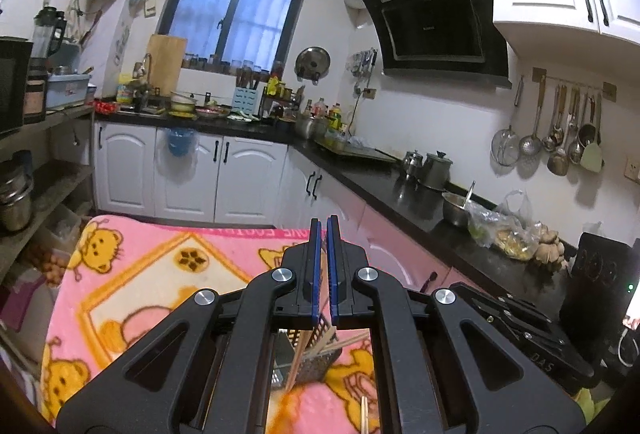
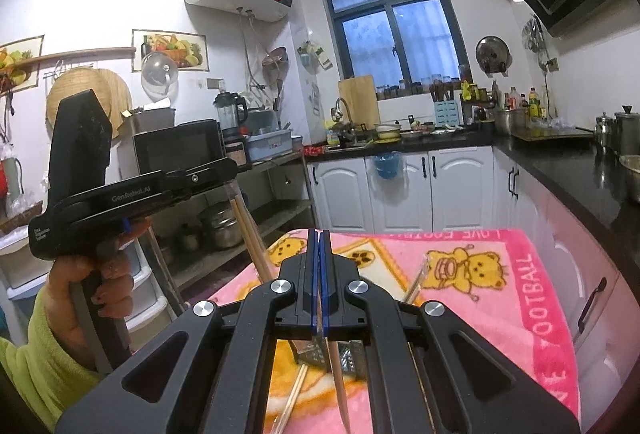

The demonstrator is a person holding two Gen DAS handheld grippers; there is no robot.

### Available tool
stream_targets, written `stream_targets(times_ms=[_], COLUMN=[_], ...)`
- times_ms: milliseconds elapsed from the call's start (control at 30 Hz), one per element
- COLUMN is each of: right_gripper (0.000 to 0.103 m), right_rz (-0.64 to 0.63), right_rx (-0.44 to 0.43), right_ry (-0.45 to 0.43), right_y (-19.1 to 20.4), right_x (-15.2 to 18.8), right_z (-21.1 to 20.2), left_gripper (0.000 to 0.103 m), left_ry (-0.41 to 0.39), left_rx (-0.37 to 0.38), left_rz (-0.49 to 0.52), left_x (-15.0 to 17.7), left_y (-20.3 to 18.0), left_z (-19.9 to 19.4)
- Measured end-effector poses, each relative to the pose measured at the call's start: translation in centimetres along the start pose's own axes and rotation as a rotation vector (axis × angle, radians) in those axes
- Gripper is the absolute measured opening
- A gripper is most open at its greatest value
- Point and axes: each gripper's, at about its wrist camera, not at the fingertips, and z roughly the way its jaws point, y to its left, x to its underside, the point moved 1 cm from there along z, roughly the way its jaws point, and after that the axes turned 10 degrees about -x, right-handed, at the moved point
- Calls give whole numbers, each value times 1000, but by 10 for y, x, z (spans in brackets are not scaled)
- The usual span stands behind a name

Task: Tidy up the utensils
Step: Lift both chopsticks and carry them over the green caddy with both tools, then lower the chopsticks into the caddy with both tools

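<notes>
Jaws of the right gripper (image 2: 319,234) are pressed almost together on a single wooden chopstick (image 2: 338,374), which runs down between the blue pads and out below the gripper body, its lower end hanging over the pink blanket (image 2: 520,294). Just behind that chopstick sits a dark mesh utensil holder (image 2: 348,358), lying on the blanket, and a pair of chopsticks (image 2: 294,394) lies loose on the fabric to its left.

In the left wrist view, the left gripper (image 1: 324,222) has its jaws drawn close with only a thin slit between the blue pads; whether they pinch anything there I cannot tell. Beneath its body the same mesh holder (image 1: 316,370) shows with several chopsticks (image 1: 320,348) leaning out of it. The right wrist view shows the left gripper (image 2: 224,170) from the side, raised in the person's left hand (image 2: 100,274), with two chopsticks (image 2: 250,238) slanting down from its front end toward the blanket.

Around the blanket run white cabinets (image 2: 400,186) and a black countertop (image 1: 420,210).
</notes>
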Motion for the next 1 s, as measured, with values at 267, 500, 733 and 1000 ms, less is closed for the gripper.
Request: stream_targets(times_ms=[267,500,733,1000], right_gripper=[1,1,1,1], right_rz=[-31,-57,-67,-58], right_rx=[-13,-23,-36,-25], right_ry=[-27,-43,-53,-61], right_y=[2,3,2,-9], right_x=[-19,-36,-47,-55], right_z=[12,30,51,82], left_gripper=[1,1,1,1], left_ry=[-40,-77,-77,-33], left_rx=[-33,-58,-90,-97], left_rz=[5,20,28,7], left_x=[-19,-32,-29,-15], left_y=[6,8,15,31], left_z=[1,7,25,48])
